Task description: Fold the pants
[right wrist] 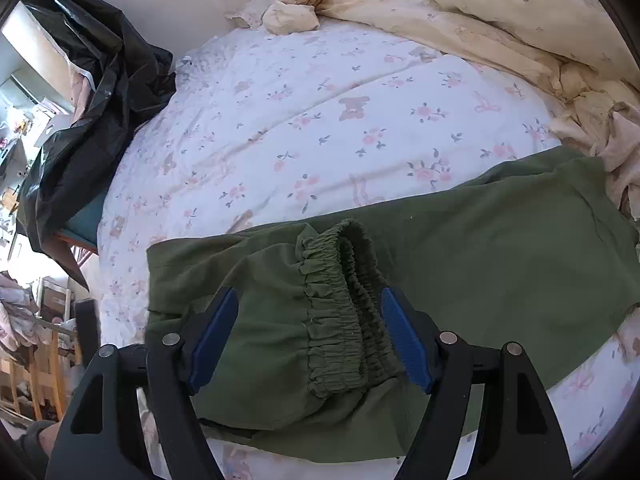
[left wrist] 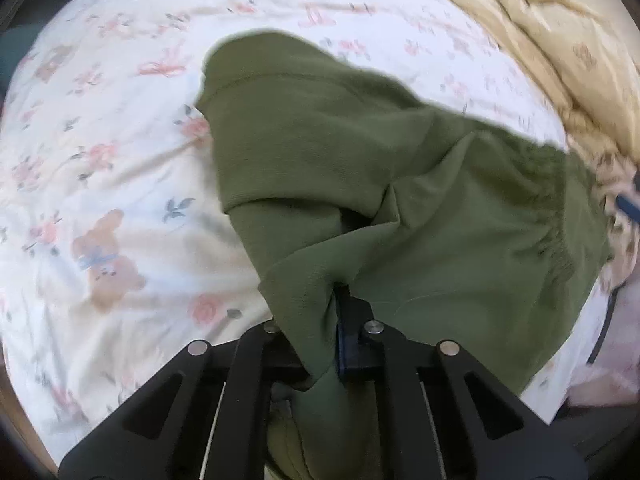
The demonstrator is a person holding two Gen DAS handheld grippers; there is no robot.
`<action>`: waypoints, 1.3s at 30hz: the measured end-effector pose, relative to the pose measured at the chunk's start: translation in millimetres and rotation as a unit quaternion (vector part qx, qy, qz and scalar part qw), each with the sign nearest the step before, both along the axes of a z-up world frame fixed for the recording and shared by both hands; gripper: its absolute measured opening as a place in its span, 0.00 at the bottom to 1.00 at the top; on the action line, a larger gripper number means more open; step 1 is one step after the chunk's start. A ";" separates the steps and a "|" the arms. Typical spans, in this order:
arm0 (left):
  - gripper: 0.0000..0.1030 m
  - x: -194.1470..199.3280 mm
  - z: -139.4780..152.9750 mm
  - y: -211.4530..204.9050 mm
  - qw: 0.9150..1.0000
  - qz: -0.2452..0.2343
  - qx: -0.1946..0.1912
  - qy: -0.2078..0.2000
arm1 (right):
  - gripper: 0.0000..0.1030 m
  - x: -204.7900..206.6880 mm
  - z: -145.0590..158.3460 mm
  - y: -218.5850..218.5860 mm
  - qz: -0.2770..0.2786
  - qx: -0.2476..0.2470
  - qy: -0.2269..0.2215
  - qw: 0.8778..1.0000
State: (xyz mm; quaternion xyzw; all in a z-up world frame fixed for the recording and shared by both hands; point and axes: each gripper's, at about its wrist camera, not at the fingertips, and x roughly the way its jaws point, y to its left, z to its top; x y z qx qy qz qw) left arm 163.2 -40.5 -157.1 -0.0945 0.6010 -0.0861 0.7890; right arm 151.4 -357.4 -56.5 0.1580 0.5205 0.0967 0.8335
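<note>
Currently we have the green pants (right wrist: 500, 256) lying on the bed sheet (right wrist: 304, 92), floral with bears, partly folded: one layer is doubled back over the rest.

Left gripper (left wrist: 340, 304): jaws pressed together, pinching a bunch of pants fabric. Cloth drapes over and hides one finger, so we only see the blue pad on the other side. From that pinch the fabric runs forward and to the right in the left wrist view, with a leg hem (left wrist: 256, 76) at the far end.

Right gripper (right wrist: 308, 336): jaws spread wide, holding nothing. The elastic waistband (right wrist: 340, 312) sits directly between the two blue pads, gathered edge running roughly along the fingers, pointing away from us. Whether the pads touch the cloth beneath, we cannot tell.

Key relation: the waistband is right in the right gripper's mouth, while the long axis of the pants runs across that view, left to right. So the right hand is the nearer one for the waistband; the left already owns its fabric.

Our read: the next move is closing the right jaws on the waistband. Risk: catching only one elastic layer.

Rumpled cream duvet (right wrist: 500, 20) lies along the far edge of the bed; black plastic bag (right wrist: 92, 112) off the bed's left side.
</note>
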 end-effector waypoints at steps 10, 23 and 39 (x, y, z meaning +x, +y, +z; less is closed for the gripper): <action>0.06 -14.6 54.1 54.8 0.998 0.027 0.043 -0.020 | 0.74 -6.9 6.3 -12.3 -0.030 0.006 -0.006 0.999; 0.23 -65.9 50.5 196.5 0.991 0.080 0.094 0.047 | 0.74 -17.4 5.9 29.4 0.006 0.017 -0.010 1.000; 1.00 -86.4 113.9 189.1 0.984 0.108 0.115 -0.084 | 0.74 -104.6 -105.2 -33.5 -0.172 0.207 0.150 0.951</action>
